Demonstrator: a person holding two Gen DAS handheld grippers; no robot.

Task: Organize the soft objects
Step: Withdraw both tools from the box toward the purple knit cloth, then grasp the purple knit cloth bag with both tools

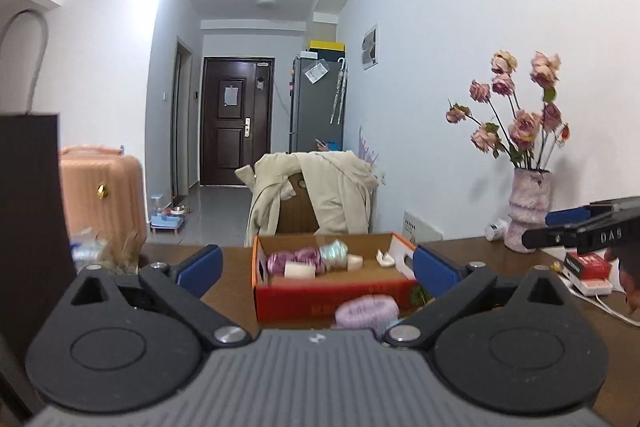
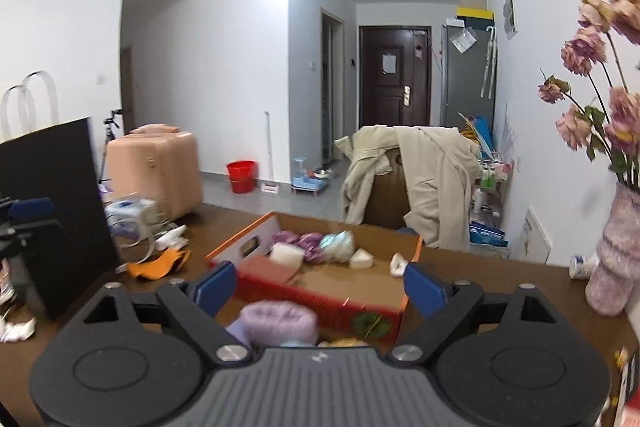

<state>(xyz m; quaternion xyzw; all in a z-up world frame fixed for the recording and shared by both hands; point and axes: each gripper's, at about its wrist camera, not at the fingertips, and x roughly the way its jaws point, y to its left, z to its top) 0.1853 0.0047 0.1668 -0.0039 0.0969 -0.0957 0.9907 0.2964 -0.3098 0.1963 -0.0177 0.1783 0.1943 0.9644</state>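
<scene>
Left gripper: the left gripper (image 1: 316,267) hangs above the wooden table (image 1: 228,291) with its blue fingers (image 1: 200,265) spread wide and nothing between them.
Right gripper: the right gripper (image 2: 318,285) is likewise spread wide and empty, blue pads (image 2: 422,287) well apart; in the left view it shows at the far right edge (image 1: 560,227).
Lilac yarn: a lilac yarn roll (image 2: 278,321) lies on the table at the near wall of the box, long axis running left to right. It sits just ahead of and below both grippers, between the finger lines, closer to the left finger in the right view; in the left view (image 1: 366,311) it is right of centre.
Box: an open red and orange cardboard box (image 1: 336,297) stands beyond the lilac roll, its near wall between the roll and the box floor.
Box contents: purple yarn (image 2: 300,241) and pale teal yarn (image 2: 338,245) lie at the far side, side by side in a left to right row; white soft blocks (image 2: 286,255) lie just in front of them, with a small white scrap (image 2: 398,263) to the right.
Left surroundings: a dark paper bag (image 2: 52,211) stands upright at the left; an orange scrap (image 2: 160,265) lies near it.
Right surroundings: a vase of pink flowers (image 1: 526,211) stands far right, a red pack (image 1: 588,265) nearer.
Beyond: a chair draped with a beige coat (image 1: 316,191) stands behind the table.
</scene>
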